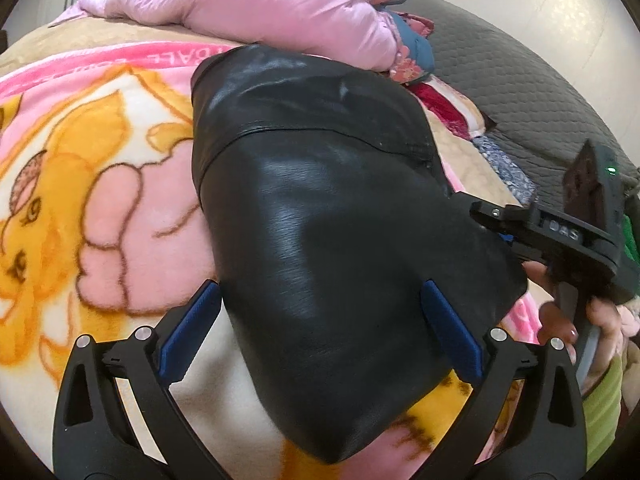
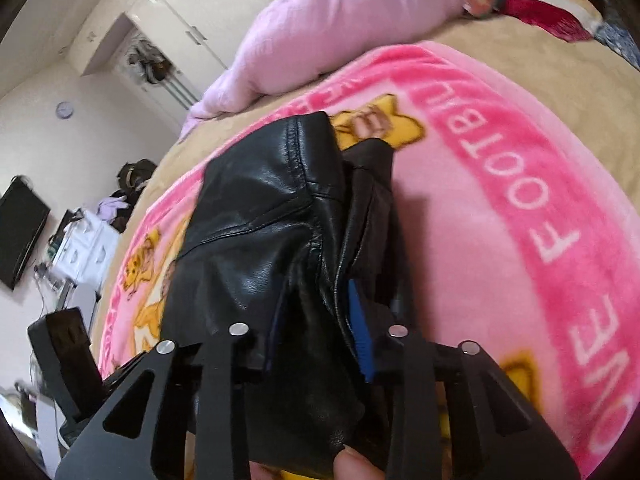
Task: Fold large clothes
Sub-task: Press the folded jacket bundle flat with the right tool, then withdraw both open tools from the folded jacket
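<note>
A: Task item = black leather garment (image 1: 320,208), bunched into a thick fold on the pink cartoon blanket (image 1: 100,168) covering the bed. Long axis runs away from the left camera, toward the pink quilt (image 1: 256,4) at the far edge.

B: Jaws?

A: Left gripper (image 1: 320,328) spread wide, blue pads either side of the near end of the bundle, no squeeze visible, so holding nothing. Right gripper (image 2: 320,328) narrowed onto a wad of leather (image 2: 260,220); one blue pad shows against it, so I'd call that a grip.

B: Nearer hand?

A: Both are at the garment. Right has the side edge, left straddles the near end. Next fold likely hinges on left closing there.

B: View differences?

A: Left view shows the right tool (image 1: 560,236) and the person's hand (image 1: 592,320). Right view shows seams, layered edges and a fingertip (image 2: 352,464) under the leather.
</note>
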